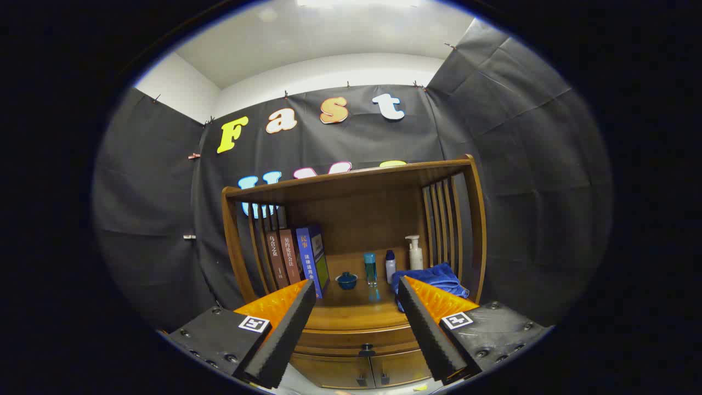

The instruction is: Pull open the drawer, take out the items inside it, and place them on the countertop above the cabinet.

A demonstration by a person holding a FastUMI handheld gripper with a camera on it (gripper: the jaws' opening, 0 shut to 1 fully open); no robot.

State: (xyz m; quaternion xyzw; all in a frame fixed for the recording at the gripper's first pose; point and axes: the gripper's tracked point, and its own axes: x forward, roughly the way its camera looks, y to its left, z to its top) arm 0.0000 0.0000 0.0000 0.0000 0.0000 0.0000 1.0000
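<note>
Wooden cabinet [356, 219] with closed drawer [356, 337] – dark knob [366, 348] between and beyond the fingertips | tongs [356, 291] spread apart, holding nothing | counter [356, 312] carries upright books [296, 258], small blue lidded bowl [346, 280], teal bottle [371, 267], white pump bottle [415, 252] – folded blue cloth [433, 276] beside them

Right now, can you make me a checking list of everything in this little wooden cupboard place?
Surface: brown wooden countertop, bare in the middle.
Job's things: wooden drawer closed, dark knob between the fingers; contents hidden.
Clutter: three upright books, small blue lidded bowl, teal tumbler, small white bottle, white pump bottle, folded blue towel.
Grippers: gripper open, empty, short of the drawer.
Cables: nothing seen.
Surroundings: black cloth wall, cabinet doors below.
</note>
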